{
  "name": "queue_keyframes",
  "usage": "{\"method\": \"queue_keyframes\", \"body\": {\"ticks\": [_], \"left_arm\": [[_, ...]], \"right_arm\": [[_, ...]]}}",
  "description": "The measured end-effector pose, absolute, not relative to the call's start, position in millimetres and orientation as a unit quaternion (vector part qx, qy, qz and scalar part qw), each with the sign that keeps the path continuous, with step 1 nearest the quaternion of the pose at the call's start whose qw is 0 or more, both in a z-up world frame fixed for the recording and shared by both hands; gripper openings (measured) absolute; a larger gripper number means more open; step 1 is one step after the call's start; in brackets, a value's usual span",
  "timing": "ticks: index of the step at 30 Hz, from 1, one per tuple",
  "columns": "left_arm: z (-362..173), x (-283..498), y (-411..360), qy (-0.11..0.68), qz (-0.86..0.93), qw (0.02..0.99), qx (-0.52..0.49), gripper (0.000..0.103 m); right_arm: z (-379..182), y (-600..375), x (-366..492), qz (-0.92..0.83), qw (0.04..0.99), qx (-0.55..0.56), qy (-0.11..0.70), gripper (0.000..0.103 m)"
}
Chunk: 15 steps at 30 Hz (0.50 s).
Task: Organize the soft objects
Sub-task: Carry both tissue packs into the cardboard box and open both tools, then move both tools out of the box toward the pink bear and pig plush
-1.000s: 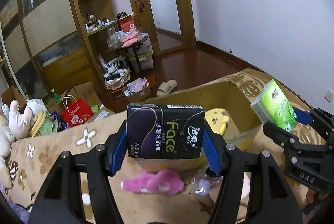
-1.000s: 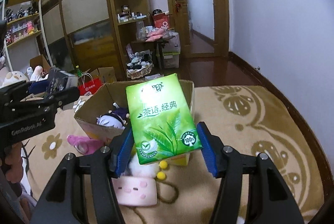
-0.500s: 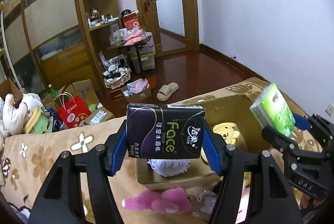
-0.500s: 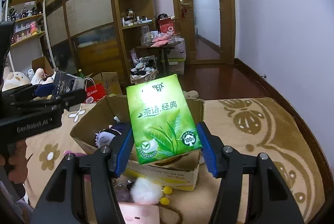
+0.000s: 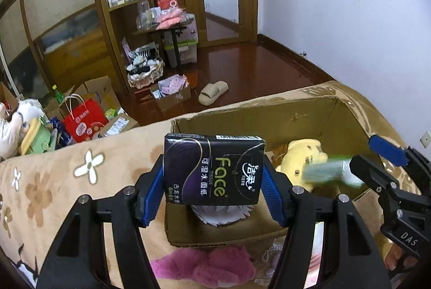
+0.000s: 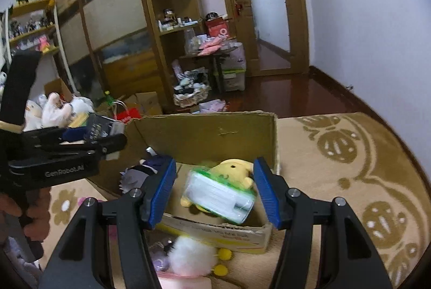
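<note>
My left gripper (image 5: 214, 190) is shut on a black Face tissue pack (image 5: 214, 167) and holds it above the near left corner of an open cardboard box (image 5: 269, 114). My right gripper (image 6: 214, 189) is open over the box (image 6: 210, 132). The green tissue pack (image 6: 219, 196) is blurred, loose between the right fingers, dropping onto a yellow plush (image 6: 234, 170) inside the box. In the left wrist view the green pack (image 5: 327, 173) blurs beside the right gripper (image 5: 374, 162). A purple-and-white plush (image 6: 142, 173) lies in the box too.
The box stands on a tan patterned blanket (image 6: 350, 167). A pink plush (image 5: 204, 266) lies in front of the box. A white pompom (image 6: 191, 256) and a pink item (image 6: 183, 282) lie near the box's front. Shelves, bags and boxes clutter the floor behind.
The right gripper opened and let go of the green tissue pack, which now falls into the box. Both grippers moved forward over the box. The left still holds the black pack.
</note>
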<state>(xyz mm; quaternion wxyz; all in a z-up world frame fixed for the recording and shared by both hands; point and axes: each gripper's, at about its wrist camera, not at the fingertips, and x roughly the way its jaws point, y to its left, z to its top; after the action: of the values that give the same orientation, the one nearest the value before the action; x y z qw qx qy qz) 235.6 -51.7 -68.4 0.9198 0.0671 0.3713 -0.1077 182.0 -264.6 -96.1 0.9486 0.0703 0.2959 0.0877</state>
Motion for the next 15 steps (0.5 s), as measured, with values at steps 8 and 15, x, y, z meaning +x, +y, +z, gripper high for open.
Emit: {"method": "queue_keyframes", "body": {"ticks": [8,15], "left_arm": [[-70,242,-47,0.393,-0.088,0.913,0.065,0.084],[-59,224,-36,0.399,-0.09,0.911,0.061,0.095]], "right_arm": [[-102,-262,184,0.09,0.945,0.064,0.307,0.063],[-92,-261,170,0.085,0.946,0.057,0.309,0.082]]}}
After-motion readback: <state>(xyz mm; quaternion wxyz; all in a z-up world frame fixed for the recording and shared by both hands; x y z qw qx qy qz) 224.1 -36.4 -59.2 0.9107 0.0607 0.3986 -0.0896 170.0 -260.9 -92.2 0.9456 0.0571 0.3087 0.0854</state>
